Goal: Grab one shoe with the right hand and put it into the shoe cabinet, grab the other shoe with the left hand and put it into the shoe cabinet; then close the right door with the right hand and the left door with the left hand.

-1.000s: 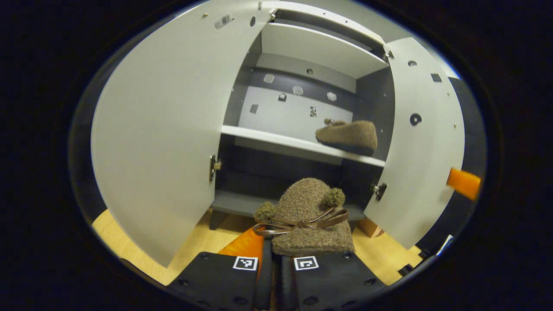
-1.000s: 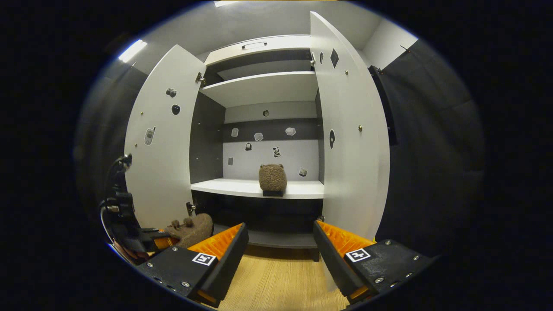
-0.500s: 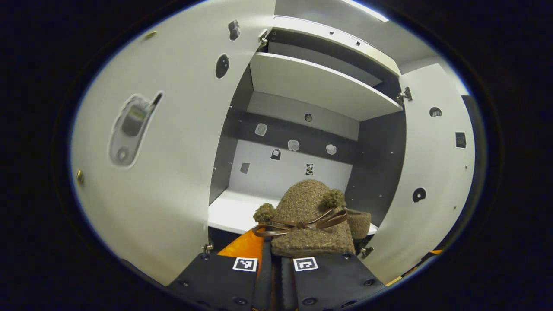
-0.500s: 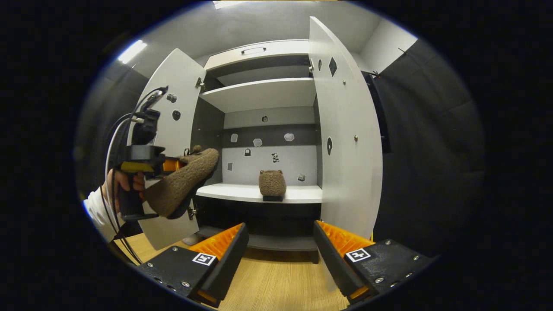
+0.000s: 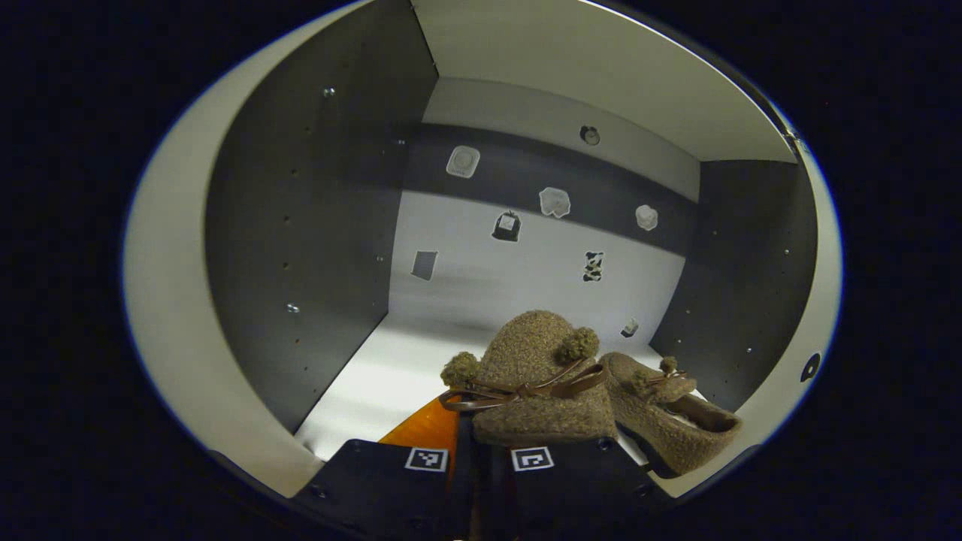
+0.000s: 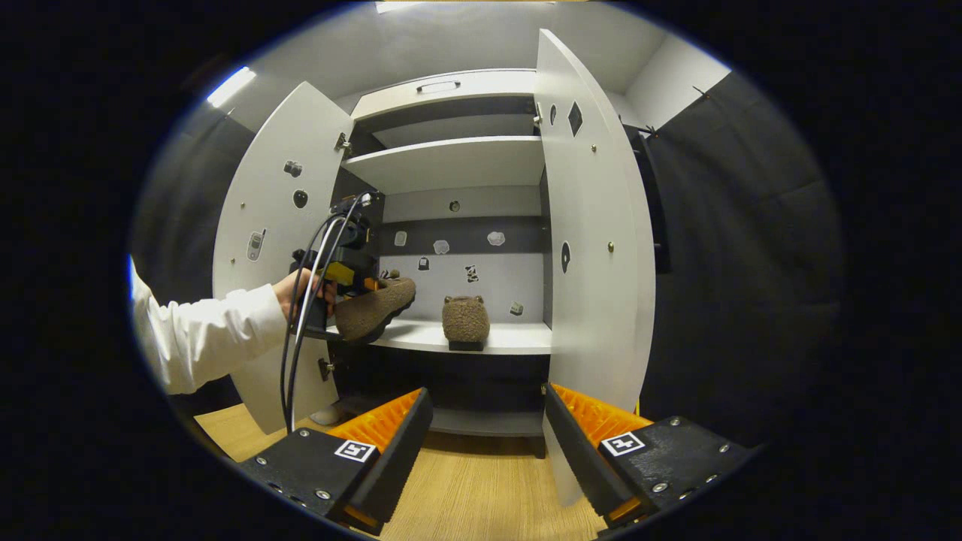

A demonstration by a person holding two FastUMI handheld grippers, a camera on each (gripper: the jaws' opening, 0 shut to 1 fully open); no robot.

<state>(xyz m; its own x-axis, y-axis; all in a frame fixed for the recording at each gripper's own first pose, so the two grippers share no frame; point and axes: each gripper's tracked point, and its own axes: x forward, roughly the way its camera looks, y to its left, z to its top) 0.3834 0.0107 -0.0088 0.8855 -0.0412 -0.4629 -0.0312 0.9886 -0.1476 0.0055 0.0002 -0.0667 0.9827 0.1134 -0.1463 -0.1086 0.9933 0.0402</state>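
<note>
A brown woolly slipper [image 5: 541, 383] with pompoms and a ribbon bow is held by its heel in my left gripper [image 5: 477, 432], which is shut on it above the white middle shelf [image 5: 391, 376] inside the cabinet. The other slipper [image 5: 665, 409] rests on that shelf just to the right. In the right gripper view the held slipper [image 6: 373, 308] hovers over the shelf's [image 6: 518, 340] left end, and the resting slipper [image 6: 465, 319] stands mid-shelf. My right gripper [image 6: 485, 432] stands open, low in front of the cabinet.
Both cabinet doors stand open: the left door [image 6: 263, 248] and the right door [image 6: 590, 225]. A sleeved arm [image 6: 203, 334] with cables reaches in from the left. An upper shelf [image 6: 451, 161] and a lower shelf [image 6: 481, 421] are bare. Wood floor [image 6: 473, 496] lies below.
My left gripper has risen from floor level and moved forward into the cabinet with the slipper, beside the resting one. My right gripper has stayed open and almost still.
</note>
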